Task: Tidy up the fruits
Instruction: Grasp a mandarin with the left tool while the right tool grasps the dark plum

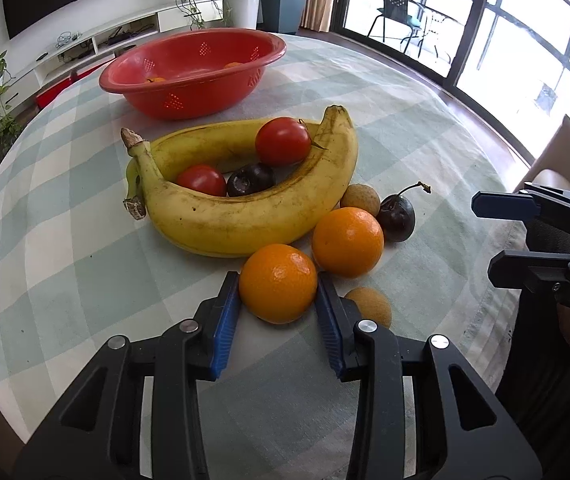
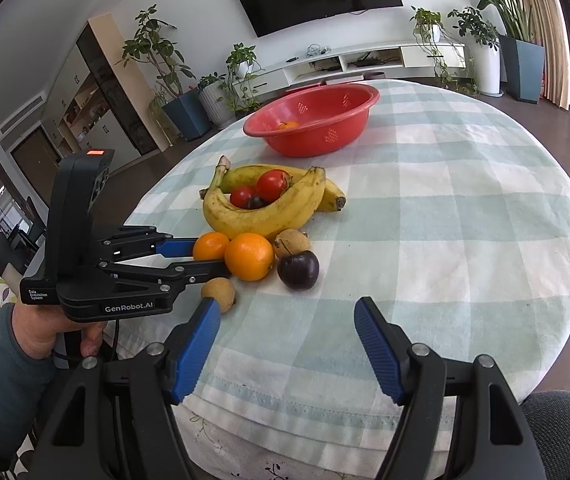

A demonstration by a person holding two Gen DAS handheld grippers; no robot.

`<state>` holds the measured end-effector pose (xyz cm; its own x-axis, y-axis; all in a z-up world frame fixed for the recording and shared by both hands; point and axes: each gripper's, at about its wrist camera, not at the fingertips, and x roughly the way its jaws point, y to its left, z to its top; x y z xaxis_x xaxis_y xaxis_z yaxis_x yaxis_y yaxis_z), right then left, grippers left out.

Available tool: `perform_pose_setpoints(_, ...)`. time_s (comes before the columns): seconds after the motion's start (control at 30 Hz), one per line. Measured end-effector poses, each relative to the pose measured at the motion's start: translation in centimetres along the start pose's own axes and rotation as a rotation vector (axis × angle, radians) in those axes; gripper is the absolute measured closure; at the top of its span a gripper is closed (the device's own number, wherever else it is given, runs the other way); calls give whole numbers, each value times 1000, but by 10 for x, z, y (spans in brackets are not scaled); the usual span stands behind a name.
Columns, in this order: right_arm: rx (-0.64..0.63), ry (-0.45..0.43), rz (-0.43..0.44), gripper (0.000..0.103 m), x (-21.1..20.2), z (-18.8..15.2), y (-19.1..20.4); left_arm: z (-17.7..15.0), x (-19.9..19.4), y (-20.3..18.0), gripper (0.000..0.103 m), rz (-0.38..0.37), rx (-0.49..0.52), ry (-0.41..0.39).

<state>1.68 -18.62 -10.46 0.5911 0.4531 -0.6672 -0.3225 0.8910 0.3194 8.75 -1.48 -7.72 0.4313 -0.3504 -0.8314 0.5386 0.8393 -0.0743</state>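
My left gripper (image 1: 277, 286) is shut on the near orange (image 1: 277, 283), which rests on the checked tablecloth; it also shows in the right wrist view (image 2: 209, 246). A second orange (image 1: 347, 241) lies just beyond it. Two bananas (image 1: 245, 216) curl around two tomatoes (image 1: 283, 141) and a dark plum (image 1: 250, 179). Another plum (image 1: 396, 212) and two brown longans (image 1: 360, 199) lie close by. The red colander bowl (image 1: 193, 74) stands at the far side with oranges inside. My right gripper (image 2: 287, 322) is open and empty, near the table's front edge.
The round table (image 2: 465, 208) drops off at its edges on all sides. A person's hand (image 2: 51, 330) holds the left gripper at the table's left. Plants, a TV and a low white cabinet stand beyond.
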Motion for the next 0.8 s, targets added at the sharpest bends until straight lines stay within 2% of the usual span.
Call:
perform_pose_setpoints(0.27, -22, 19, -19, 34, 6, 4, 4, -11, -21, 12, 68, -13, -79, -57)
perform_pose_setpoints(0.43, -91, 58, -63, 42, 19, 13, 12, -20, -37, 23, 68, -30, -146, -117)
perform_pose_setpoints(0.53, -141, 86, -116, 47, 31, 20, 16, -22, -39, 25, 68, -35, -158, -126)
perform_pose_setpoints(0.8, -164, 124, -152, 49, 51, 27, 14, -25, -40, 27, 68, -44, -168, -133)
